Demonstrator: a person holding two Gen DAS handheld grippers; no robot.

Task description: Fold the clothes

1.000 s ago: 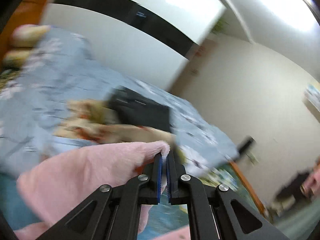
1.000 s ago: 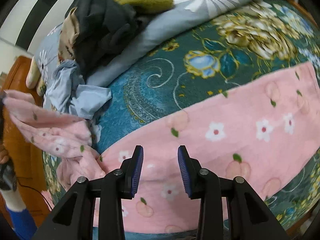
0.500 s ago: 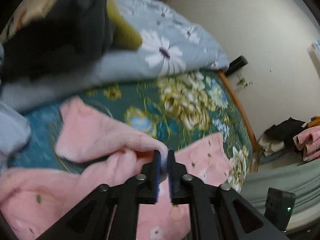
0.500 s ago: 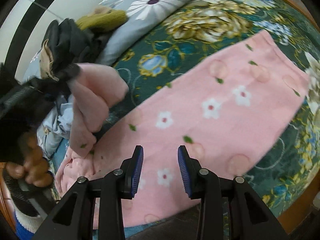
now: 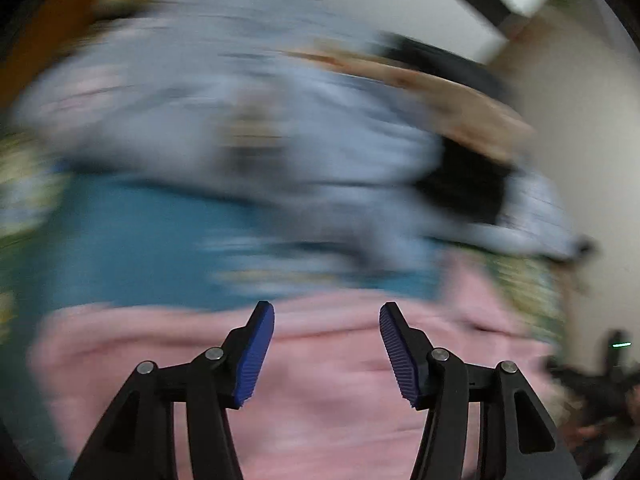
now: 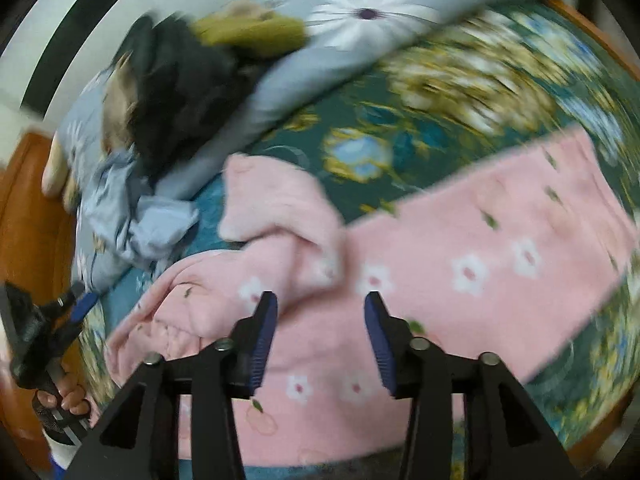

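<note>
Directly under both claws lies the pink flowered garment [image 6: 472, 248], spread on the green floral bedspread [image 6: 460, 92], one plain pink flap [image 6: 276, 200] turned back just beyond the right gripper [image 6: 320, 340]. That gripper hangs above the cloth, jaws opening, nothing between them. The left gripper [image 5: 326, 354] is also opening and empty over blurred pink fabric. Farther off sit a crumpled blue garment [image 6: 132, 216] and dark clothes [image 6: 180, 92].
</note>
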